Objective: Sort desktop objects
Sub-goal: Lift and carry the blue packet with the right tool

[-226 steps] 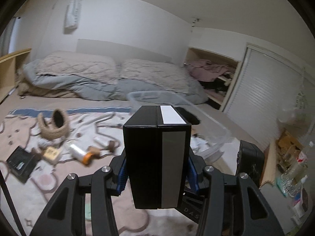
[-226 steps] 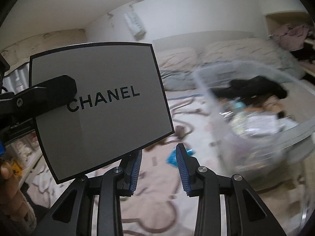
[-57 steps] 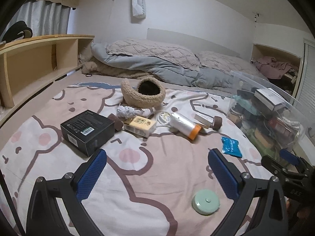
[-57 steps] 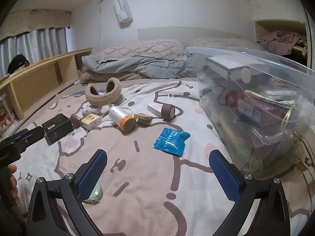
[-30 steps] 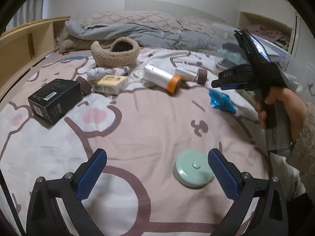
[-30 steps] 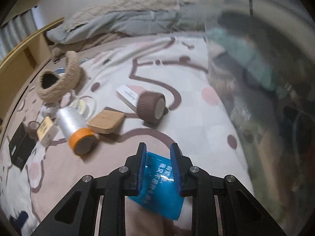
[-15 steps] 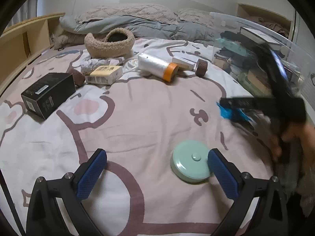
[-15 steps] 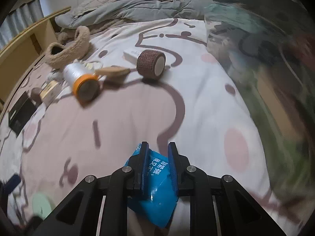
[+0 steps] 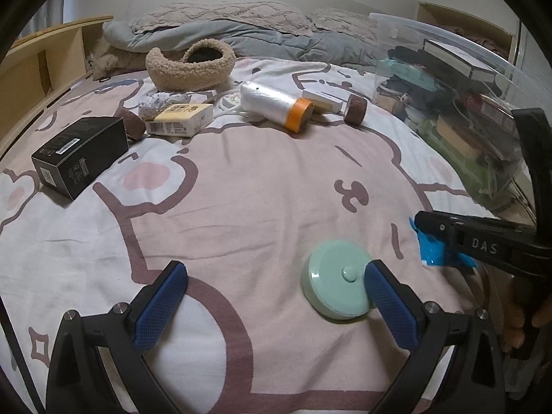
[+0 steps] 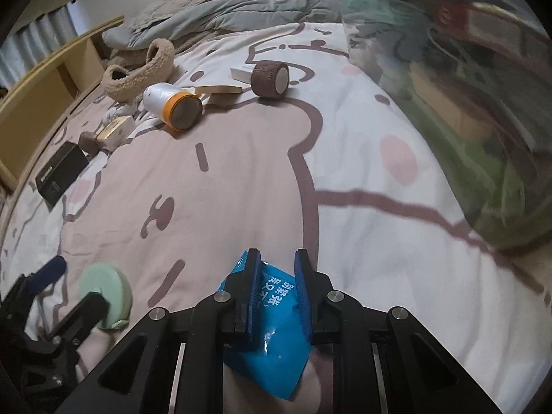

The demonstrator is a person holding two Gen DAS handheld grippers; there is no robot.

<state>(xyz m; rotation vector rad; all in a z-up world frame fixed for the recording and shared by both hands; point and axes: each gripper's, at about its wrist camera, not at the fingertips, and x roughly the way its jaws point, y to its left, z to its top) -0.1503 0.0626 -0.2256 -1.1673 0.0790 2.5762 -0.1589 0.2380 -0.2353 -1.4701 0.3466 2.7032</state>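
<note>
A blue packet (image 10: 272,327) is being clamped between the blue pads of the right tool (image 10: 276,276), whose jaws are being held nearly together on it (white print is showing on the wrapper), above the patterned bed cover (image 10: 241,189). In the left wrist view the same packet (image 9: 431,248) is being seen beside a clear storage bin (image 9: 465,103) that is being filled with boxes and pouches. The left tool (image 9: 272,296) is being kept wide apart, nothing being gripped, with a mint-green round case (image 9: 336,288) lying on the cover just beside its right pad. Farther back a black box (image 9: 79,155), a yellow carton (image 9: 179,124), an orange-capped roll (image 9: 276,107), a brown roll (image 9: 355,112) and a fleecy basket (image 9: 189,65) are being left lying on the bed
</note>
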